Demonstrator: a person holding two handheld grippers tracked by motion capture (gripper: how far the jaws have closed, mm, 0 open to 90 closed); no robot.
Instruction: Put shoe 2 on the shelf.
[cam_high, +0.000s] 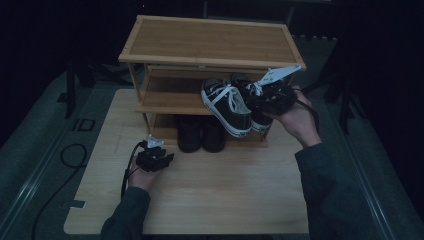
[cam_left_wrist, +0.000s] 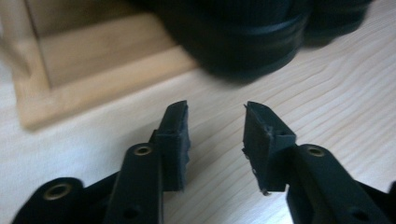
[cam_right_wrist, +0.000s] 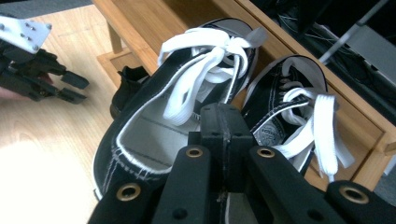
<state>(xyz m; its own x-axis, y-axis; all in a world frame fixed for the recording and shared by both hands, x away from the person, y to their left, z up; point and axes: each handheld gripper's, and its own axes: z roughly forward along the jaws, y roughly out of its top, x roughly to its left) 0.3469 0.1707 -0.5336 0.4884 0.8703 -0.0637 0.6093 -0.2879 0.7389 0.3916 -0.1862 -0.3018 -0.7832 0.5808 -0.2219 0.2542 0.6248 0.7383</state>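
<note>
Your right gripper (cam_right_wrist: 223, 140) is clamped on the sneaker (cam_high: 226, 106) at the rack's (cam_high: 210, 40) middle shelf, left gripper (cam_left_wrist: 215, 135) sits open; canvas is floppy, so grip the stiffer heel collar.

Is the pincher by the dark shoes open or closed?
Open. The left gripper shows bare table between its jaws, holding nothing.

Probably a dim recording lab: black curtains, stands, floor cable (cam_high: 55, 190)
</note>
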